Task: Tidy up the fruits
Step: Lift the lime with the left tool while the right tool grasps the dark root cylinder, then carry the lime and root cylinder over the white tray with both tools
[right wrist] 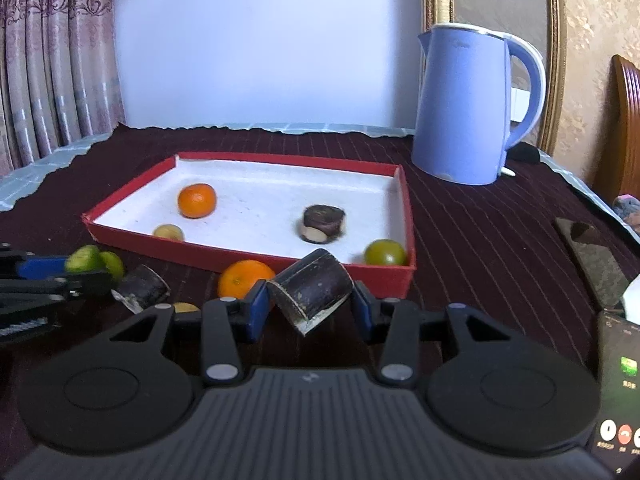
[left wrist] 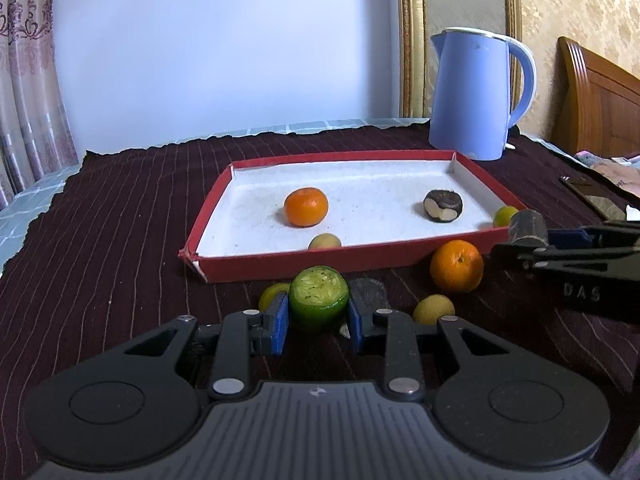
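Observation:
My left gripper (left wrist: 319,316) is shut on a green citrus fruit (left wrist: 318,297), held just in front of the red tray (left wrist: 304,263). My right gripper (right wrist: 310,310) is shut on a dark sugarcane piece (right wrist: 312,290) near the tray's front right; it shows at the right of the left wrist view (left wrist: 527,229). The tray (right wrist: 248,258) holds an orange (left wrist: 306,207), a dark sugarcane piece (left wrist: 443,205), a small yellow fruit (left wrist: 325,241) and a green fruit (right wrist: 385,253). On the cloth lie an orange (left wrist: 456,266), a yellow fruit (left wrist: 433,309), a green-yellow fruit (left wrist: 272,294) and a dark piece (right wrist: 142,287).
A blue electric kettle (left wrist: 476,94) stands behind the tray at the right. A dark flat object (right wrist: 592,260) and a phone (right wrist: 622,384) lie at the right edge. A dark striped cloth (left wrist: 120,220) covers the table.

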Tool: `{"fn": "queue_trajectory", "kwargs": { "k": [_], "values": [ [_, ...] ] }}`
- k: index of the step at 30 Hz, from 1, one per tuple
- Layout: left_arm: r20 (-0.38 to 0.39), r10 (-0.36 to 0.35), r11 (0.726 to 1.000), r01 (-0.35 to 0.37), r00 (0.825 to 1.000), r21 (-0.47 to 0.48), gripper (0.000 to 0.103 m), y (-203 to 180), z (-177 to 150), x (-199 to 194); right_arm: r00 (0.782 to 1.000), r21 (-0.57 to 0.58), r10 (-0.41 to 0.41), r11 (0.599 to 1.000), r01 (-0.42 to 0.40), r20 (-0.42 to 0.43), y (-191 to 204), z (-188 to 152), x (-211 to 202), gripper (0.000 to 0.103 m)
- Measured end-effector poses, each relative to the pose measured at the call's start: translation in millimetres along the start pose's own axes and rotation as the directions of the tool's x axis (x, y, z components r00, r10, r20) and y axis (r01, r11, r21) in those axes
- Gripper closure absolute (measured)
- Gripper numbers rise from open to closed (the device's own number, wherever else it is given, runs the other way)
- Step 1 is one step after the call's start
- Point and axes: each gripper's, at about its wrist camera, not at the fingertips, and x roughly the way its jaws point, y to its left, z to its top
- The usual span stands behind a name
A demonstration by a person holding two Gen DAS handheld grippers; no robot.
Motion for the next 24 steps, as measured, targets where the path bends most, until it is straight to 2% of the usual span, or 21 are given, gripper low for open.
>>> {"fn": "queue_trajectory", "kwargs": {
  "k": [24],
  "values": [
    [0.025,0.031,0.999,-0.031,0.999,0.029,0.073,-11,33,18,0.999,-0.012,-0.013,1.0,0.013,0.038,11,21,4,0.062]
  ]
}}
